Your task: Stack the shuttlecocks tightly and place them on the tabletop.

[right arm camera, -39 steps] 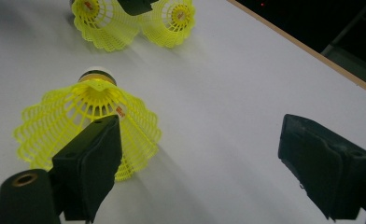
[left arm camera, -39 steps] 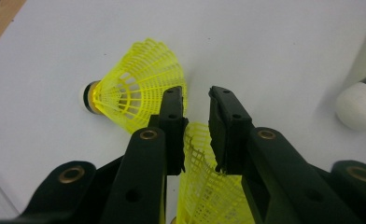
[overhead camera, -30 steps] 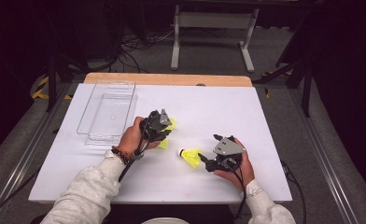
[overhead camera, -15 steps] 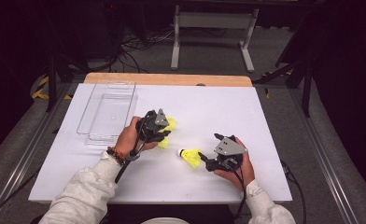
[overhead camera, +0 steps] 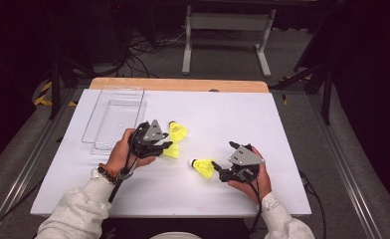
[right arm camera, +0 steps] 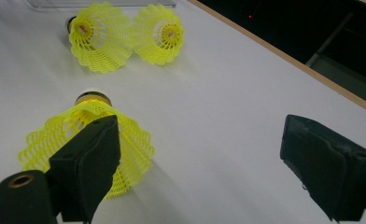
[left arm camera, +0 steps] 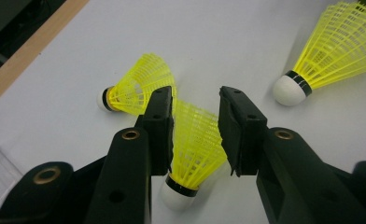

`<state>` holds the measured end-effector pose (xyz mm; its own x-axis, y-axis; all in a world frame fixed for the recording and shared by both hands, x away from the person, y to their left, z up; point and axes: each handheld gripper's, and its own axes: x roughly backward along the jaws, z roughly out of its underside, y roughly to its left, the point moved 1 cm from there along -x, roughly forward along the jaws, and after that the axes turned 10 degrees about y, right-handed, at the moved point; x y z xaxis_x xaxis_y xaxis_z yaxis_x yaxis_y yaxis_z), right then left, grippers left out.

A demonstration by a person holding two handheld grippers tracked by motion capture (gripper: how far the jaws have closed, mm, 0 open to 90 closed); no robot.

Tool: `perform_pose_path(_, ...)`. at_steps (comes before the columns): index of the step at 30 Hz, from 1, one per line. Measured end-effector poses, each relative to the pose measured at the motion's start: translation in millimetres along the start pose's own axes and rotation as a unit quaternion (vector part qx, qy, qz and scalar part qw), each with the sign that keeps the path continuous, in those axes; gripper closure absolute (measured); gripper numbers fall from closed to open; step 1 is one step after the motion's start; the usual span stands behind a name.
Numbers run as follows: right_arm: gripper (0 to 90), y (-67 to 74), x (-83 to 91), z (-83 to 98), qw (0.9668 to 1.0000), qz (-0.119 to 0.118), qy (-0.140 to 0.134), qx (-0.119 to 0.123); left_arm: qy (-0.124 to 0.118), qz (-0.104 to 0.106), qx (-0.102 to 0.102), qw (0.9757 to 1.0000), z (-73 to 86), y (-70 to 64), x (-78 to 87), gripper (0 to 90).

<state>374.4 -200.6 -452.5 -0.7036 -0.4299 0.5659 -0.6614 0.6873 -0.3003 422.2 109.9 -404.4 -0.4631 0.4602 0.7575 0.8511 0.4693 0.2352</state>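
Three yellow shuttlecocks lie on the white table (overhead camera: 282,119). One shuttlecock (left arm camera: 195,144) lies between the jaws of my left gripper (left arm camera: 196,95), cork towards the camera. The jaws have just been opening, and a gap shows at the right pad. From above, this gripper (overhead camera: 167,146) is beside that shuttlecock (overhead camera: 172,151). A second shuttlecock (overhead camera: 176,131) lies just behind it. My right gripper (overhead camera: 223,155) stands open and wide, with the third shuttlecock (overhead camera: 203,168) at its left jaw. In the right gripper view that shuttlecock (right arm camera: 85,135) sits partly behind the left jaw, outside the gap (right arm camera: 202,126).
A clear plastic tray (overhead camera: 114,119) stands at the back left of the table, close to my left hand. A wooden strip (overhead camera: 178,84) runs along the table's far edge. Metal rails flank the table, and cables and a stand lie on the floor behind.
My left gripper has drawn back to the left, away from the two shuttlecocks, which stay where they were. My right hand and its shuttlecock have not moved.
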Motion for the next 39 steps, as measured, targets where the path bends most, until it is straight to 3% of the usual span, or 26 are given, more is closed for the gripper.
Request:
perform_pose_path(4,16.5,3.9,3.7,-3.3,1.0,-0.007,0.002,-0.001,-0.039,-0.001,0.0,0.9993,12.2,-2.6,11.6,63.9)
perform_pose_path(8,18.9,8.1,7.0,-6.0,0.9999,-0.014,0.004,0.002,-0.056,-0.012,-0.008,0.9984,20.4,-5.5,17.4,62.0)
perform_pose_path(14,23.3,14.0,12.5,-9.0,0.9997,-0.025,0.005,-0.006,-0.096,-0.033,-0.006,0.9948,41.3,-8.0,29.2,57.8)
perform_pose_path(20,27.4,27.2,16.1,-9.1,0.9981,-0.06,0.013,-0.003,-0.108,-0.049,0.002,0.9929,63.8,-9.2,34.2,48.4)
perform_pose_path(23,30.3,32.9,14.4,-8.6,0.9976,-0.065,0.024,-0.001,-0.113,-0.061,0.006,0.9917,77.4,-10.8,36.5,45.7)
perform_pose_path(27,35.5,37.0,12.6,-7.6,0.9972,-0.064,0.038,0.003,-0.127,-0.061,0.014,0.99,88.7,-11.3,40.0,41.9)
perform_pose_path(32,44.9,38.0,11.6,-4.5,0.9953,-0.082,0.053,-0.003,-0.132,-0.073,0.02,0.9883,104.6,-12.0,44.3,33.4)
perform_pose_path(36,48.1,41.0,10.8,-1.7,0.9935,-0.094,0.065,-0.004,-0.142,-0.072,0.036,0.9866,117.7,-10.9,48.5,27.0)
perform_pose_path(39,48.5,43.0,10.4,-0.6,0.9927,-0.098,0.071,-0.002,-0.14,-0.068,0.043,0.9869,124.4,-11.0,49.2,24.3)
